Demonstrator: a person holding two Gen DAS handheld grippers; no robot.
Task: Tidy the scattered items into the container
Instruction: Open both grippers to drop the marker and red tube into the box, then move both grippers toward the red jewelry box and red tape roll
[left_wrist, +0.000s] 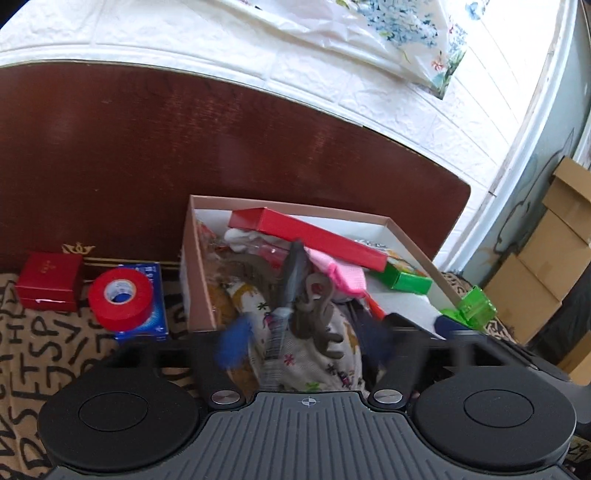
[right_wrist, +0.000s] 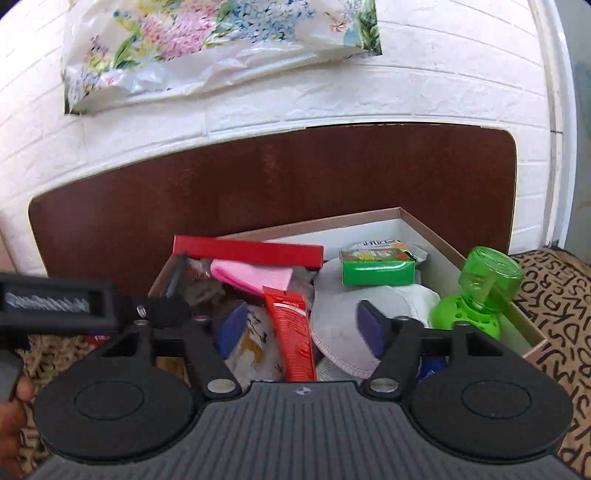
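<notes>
Both my grippers hang over the box, jaws wide and empty: left gripper above a grey-handled brush, right gripper above a red tube. I judge both just dropped. Next, the red tape roll and red gift box beside it, seen only from the left wrist; the right alone shows the green bottle.

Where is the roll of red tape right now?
In the left wrist view, the red tape roll sits outside the box, to its left, atop a blue packet beside a small red case.

Red tape roll; green bottle; letter-print cloth.
</notes>
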